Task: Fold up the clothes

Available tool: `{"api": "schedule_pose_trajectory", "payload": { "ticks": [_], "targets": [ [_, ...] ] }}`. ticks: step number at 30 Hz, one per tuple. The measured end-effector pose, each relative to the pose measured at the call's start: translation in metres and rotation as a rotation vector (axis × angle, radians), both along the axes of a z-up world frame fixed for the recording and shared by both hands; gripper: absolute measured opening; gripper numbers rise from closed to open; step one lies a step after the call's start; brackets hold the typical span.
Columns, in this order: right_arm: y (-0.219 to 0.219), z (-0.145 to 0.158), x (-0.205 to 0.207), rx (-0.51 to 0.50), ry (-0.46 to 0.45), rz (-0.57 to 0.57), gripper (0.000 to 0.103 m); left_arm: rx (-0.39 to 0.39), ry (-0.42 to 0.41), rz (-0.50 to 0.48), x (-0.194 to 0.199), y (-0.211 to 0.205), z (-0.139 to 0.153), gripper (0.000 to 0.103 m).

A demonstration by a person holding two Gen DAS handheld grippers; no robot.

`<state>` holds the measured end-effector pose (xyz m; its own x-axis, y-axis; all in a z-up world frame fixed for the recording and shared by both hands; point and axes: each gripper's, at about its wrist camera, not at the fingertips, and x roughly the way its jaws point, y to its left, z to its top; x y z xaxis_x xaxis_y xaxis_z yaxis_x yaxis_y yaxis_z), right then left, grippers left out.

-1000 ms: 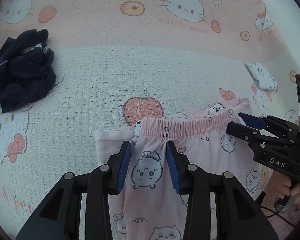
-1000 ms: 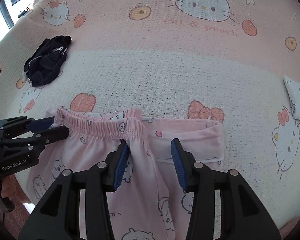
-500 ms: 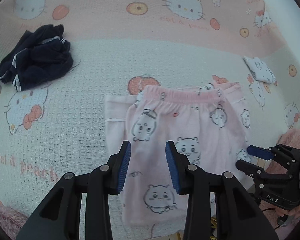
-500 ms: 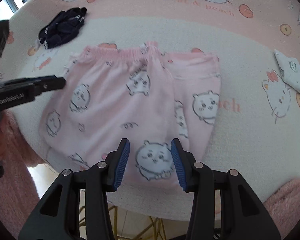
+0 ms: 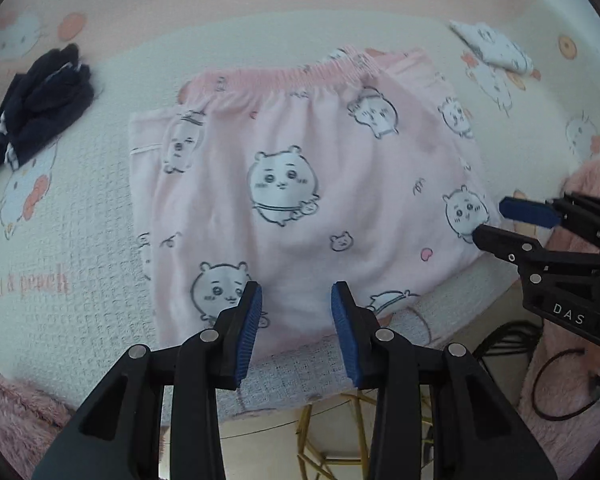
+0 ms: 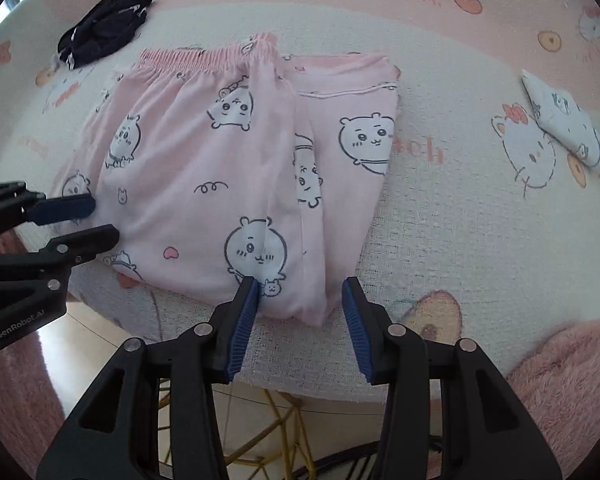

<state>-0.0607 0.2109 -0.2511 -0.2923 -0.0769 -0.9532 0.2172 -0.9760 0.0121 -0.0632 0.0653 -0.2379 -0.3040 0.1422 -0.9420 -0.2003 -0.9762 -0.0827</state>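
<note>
Pink pyjama pants (image 5: 300, 168) printed with cartoon bears lie folded lengthwise on the cat-print table cover (image 5: 80, 240), waistband at the far side. My left gripper (image 5: 296, 312) hovers open over the pants' near edge, nothing pinched between its blue pads. In the right wrist view the same pants (image 6: 204, 168) show one leg laid over the other. My right gripper (image 6: 300, 304) is open above the near fold corner. Each gripper shows in the other's view: the right gripper (image 5: 496, 220) at the pants' right edge, the left gripper (image 6: 88, 220) at their left edge.
A crumpled dark garment (image 5: 36, 112) (image 6: 104, 28) lies at the far left. A small folded white printed garment (image 5: 492, 46) (image 6: 568, 128) sits at the far right. The table edge runs just under the grippers, with gold legs (image 5: 332, 432) below. Pink fluffy fabric (image 6: 560, 380) borders the near corners.
Both grippers have drawn back from the waistband to the near table edge. The pants now lie flat and fully in view, no cloth between the pads.
</note>
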Motion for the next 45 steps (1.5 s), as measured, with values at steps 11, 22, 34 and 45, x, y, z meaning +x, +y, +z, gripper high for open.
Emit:
{"api": "schedule_pose_trajectory", "payload": {
  "ticks": [11, 22, 34, 45],
  "targets": [
    [0.04, -0.011, -0.006, -0.075, -0.055, -0.135, 0.047, 0.083, -0.059, 0.157, -0.005, -0.041, -0.005, 0.038],
    [0.044, -0.019, -0.011, -0.32, -0.098, -0.176, 0.056, 0.131, -0.043, 0.188, -0.002, -0.044, -0.001, 0.038],
    [-0.009, 0.04, -0.031, -0.358, 0.047, -0.005, 0.01, 0.238, -0.026, 0.21, -0.002, -0.055, 0.005, 0.038],
    [-0.123, -0.008, -0.023, -0.352, -0.138, 0.263, 0.01, 0.27, -0.002, 0.339, 0.015, -0.094, 0.006, 0.038]
  ]
}}
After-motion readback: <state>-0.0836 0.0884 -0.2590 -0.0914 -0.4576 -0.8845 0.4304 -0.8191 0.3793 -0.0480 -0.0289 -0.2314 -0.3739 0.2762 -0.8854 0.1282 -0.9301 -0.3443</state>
